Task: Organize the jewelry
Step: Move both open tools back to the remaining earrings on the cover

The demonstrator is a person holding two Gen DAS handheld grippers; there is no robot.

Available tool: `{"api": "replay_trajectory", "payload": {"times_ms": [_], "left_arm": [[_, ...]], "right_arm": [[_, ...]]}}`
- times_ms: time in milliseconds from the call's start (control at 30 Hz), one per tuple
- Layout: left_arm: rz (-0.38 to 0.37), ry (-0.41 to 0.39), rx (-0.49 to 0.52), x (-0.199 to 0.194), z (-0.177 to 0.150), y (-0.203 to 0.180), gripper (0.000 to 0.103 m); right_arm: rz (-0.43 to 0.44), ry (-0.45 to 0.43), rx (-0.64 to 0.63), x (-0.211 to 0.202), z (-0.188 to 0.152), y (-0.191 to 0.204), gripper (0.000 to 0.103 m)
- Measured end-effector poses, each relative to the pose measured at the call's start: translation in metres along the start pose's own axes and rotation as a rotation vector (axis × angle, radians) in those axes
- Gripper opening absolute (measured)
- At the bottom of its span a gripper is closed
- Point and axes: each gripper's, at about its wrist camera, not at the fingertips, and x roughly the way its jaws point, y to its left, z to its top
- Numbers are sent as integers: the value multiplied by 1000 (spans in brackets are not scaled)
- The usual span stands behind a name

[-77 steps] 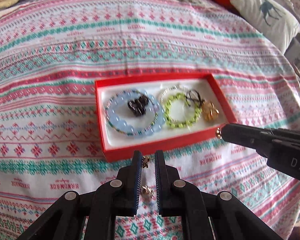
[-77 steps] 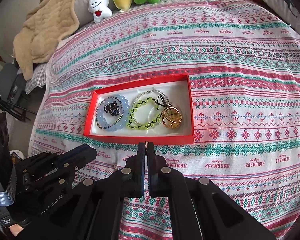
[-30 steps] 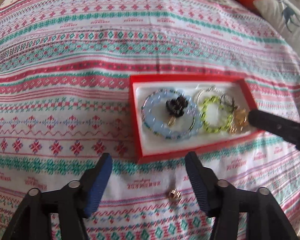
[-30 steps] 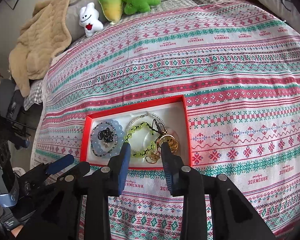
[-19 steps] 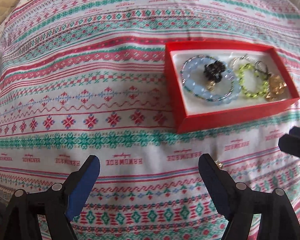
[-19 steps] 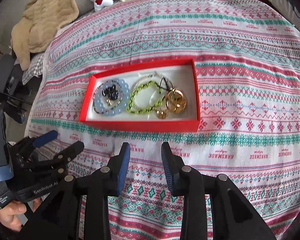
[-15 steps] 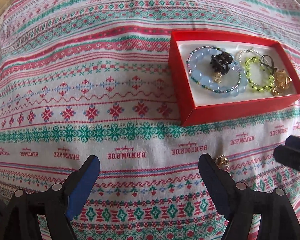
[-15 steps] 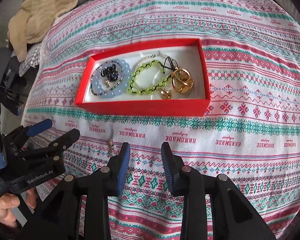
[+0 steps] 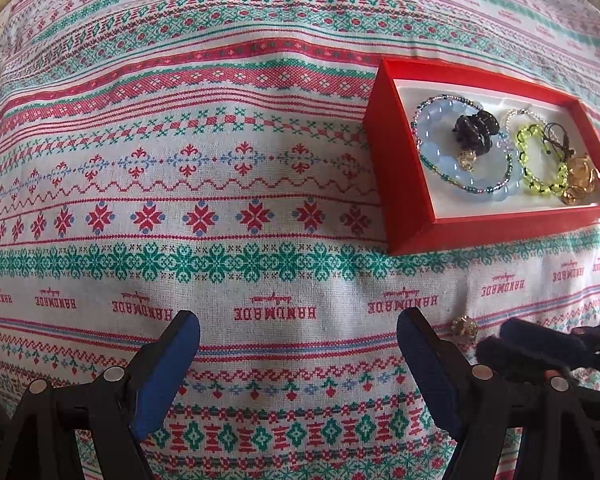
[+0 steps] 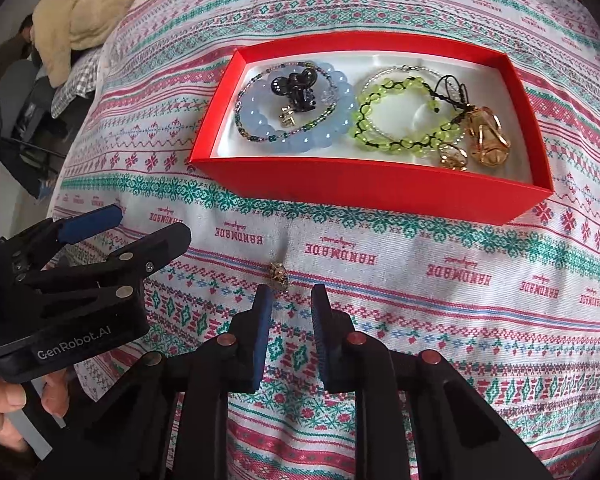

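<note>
One red box (image 10: 364, 190) sits on the patterned bedspread (image 9: 180, 160). It holds one blue bead bracelet (image 10: 300, 140), one green bead bracelet (image 10: 404, 144), one thin silver bracelet, barely visible beneath the green one, one black hair clip (image 10: 296, 88) and three small gold pieces. One more gold earring (image 10: 278, 273) lies loose on the bedspread near the box, just ahead of the right claw (image 10: 290, 300), whose jaws are closing with nothing between them. The left claw (image 9: 298, 340) hangs beside it, jaws wide apart and empty.
</note>
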Motion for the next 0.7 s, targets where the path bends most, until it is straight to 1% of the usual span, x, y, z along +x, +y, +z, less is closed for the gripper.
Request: {"api": "replay_trajectory", "payload": {"times_ms": [133, 233, 267, 500, 600, 633, 667, 700], "left_arm": [[-2, 0, 2, 1, 1, 6, 84], [-7, 1, 3, 1, 2, 6, 84], [-12, 2, 5, 2, 2, 6, 84], [-36, -1, 32, 2, -2, -2, 84], [-91, 11, 52, 1, -7, -13, 81], [-125, 17, 58, 1, -9, -16, 76], [-172, 25, 65, 2, -10, -19, 72], [-219, 36, 71, 3, -12, -24, 66]], "right_arm": [[2, 16, -12, 10, 4, 8, 14], [-17, 28, -20, 18, 5, 11, 2], [-28, 28, -23, 19, 5, 10, 0], [-30, -4, -22, 6, 4, -3, 0], [-36, -15, -6, 0, 2, -12, 0], [-36, -21, 2, -2, 1, -14, 0], [-31, -24, 14, -2, 1, -15, 0], [-23, -18, 27, -3, 1, -19, 0]]}}
